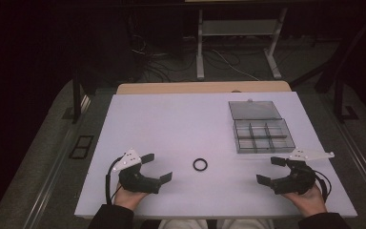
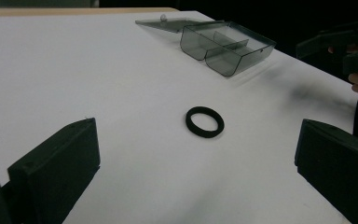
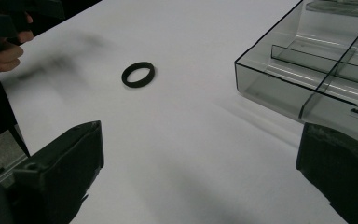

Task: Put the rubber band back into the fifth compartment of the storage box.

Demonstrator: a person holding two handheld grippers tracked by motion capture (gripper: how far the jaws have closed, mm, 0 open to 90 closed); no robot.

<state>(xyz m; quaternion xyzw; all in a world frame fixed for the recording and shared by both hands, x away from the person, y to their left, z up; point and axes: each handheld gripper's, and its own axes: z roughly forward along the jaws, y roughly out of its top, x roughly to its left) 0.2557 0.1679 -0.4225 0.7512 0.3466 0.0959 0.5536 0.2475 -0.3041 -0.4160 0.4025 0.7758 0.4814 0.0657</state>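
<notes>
A small black ring (image 1: 200,165), matte and rubbery-looking, lies flat on the smooth white worktop (image 1: 171,124), between the left claw (image 1: 157,166) and right claw (image 1: 268,170), both spread wide and empty. Beyond it, nearer the right claw, stands a smoky clear plastic compartment box (image 1: 263,135), its hinged lid open flat; nothing lies between ring and claws.

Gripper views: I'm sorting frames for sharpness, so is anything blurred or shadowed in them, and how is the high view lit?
Left gripper view: ring sharp, smeared shadow on the table at right. Right gripper view: ring fairly sharp, blurred shadow at upper left, box walls glinting. High view: table bright, surroundings dark.
</notes>
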